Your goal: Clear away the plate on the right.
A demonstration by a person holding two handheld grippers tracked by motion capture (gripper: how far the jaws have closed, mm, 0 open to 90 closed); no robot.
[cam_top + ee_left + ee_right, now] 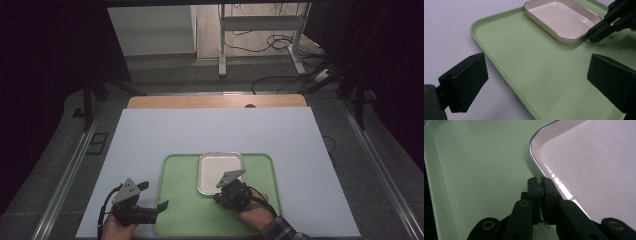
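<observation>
Dish: a shallow white dish (pixel 220 172) sits on the green tray (pixel 180 210), against the tray's far edge, its long axis running from far edge to near edge.
Tray: lies on the white counter (pixel 215 130), toward the counter's near edge.
Key relation: the right gripper (pixel 541 185) is at the dish's near edge by the near right corner; the dish lies ahead of its fingers (pixel 533 191), rim just beside them.
Right fingers: pressed together; whether they pinch the rim or only touch it, I cannot tell.
Left gripper (pixel 535 82): fingers wide apart, nothing between them, straddling the tray's left edge; the dish lies well apart, ahead.
Nearer hand: the right.
Pose: right hand low, pointing away; left gripper pointing across the tray.
</observation>
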